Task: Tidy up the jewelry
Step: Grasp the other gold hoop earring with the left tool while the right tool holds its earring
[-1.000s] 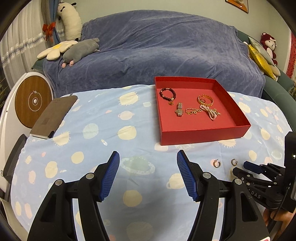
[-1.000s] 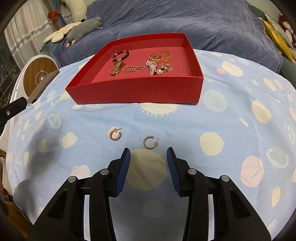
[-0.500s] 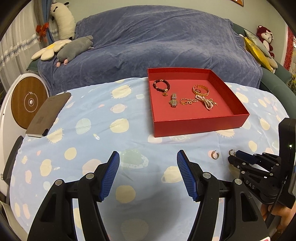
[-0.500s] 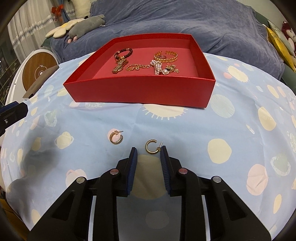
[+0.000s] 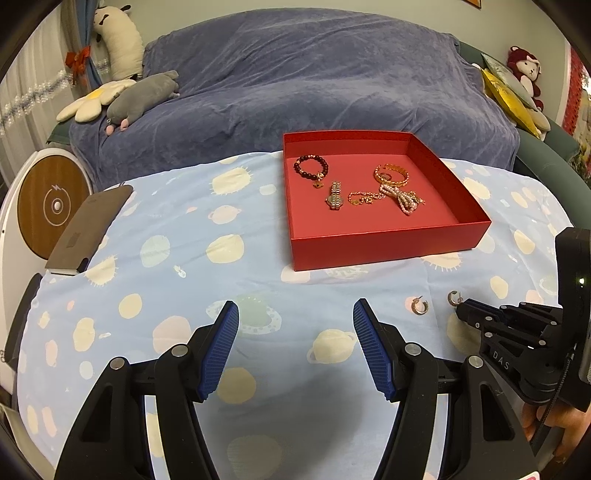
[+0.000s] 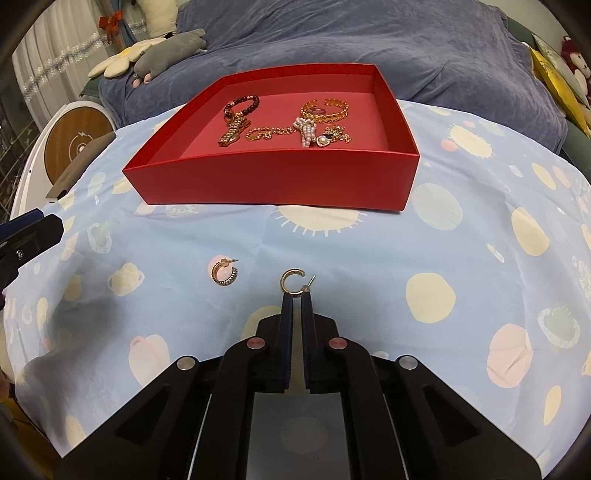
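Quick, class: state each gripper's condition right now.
Left gripper: open, empty.
Right gripper: shut on the gold hoop earring.

Seating: a wide sofa under a slate-blue velvety throw fills the back of the room.
Soft toys: a grey plush animal and a white flower-shaped cushion lie at its left end; a red-and-white plush doll sits at the right.
Cushion: a yellow pillow leans beside the doll.
Window: white sheer curtains with a sequin band hang at left.
Wall: pale grey-green.
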Demonstrator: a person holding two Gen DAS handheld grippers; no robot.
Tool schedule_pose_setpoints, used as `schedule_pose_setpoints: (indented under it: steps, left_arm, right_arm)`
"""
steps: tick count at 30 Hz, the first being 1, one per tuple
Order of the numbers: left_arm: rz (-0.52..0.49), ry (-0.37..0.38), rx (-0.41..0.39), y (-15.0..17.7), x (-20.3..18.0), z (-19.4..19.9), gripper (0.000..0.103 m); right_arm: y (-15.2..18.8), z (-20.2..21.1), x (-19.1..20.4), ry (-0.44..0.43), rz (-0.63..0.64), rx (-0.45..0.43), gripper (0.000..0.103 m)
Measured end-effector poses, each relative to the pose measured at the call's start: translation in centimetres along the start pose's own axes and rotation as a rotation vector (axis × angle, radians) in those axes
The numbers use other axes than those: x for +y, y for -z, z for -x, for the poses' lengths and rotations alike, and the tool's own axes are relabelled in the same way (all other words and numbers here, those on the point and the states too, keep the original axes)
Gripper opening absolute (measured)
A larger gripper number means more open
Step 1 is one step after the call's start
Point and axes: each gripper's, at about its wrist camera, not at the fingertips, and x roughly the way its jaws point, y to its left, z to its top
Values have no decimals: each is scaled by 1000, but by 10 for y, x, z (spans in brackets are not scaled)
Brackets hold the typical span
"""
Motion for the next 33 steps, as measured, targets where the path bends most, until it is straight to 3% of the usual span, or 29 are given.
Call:
schedule_pose_setpoints:
  steps: [2,3,8,12,20,33]
  left_arm:
    - [-1,-1,0,1,0,0,62]
    - [0,0,1,0,0,0,62]
    - [6,3,6,1,2,2,62]
    - [12,4,9,2,5,1,62]
    - [12,43,52,5,-5,-16,62]
    - [-90,93,65,6,-77,-52,62]
  right_arm:
    - [-1,1,4,10,7,-15,34]
    - [-1,1,6,15,13,-18,34]
    - [-5,-7,8,32,10,-20,33]
    - [-8,-9,9,54,13,-27,18]
    - [-5,2,-1,48,0,-37,18]
    - [1,35,-28,6,-52,-54,18]
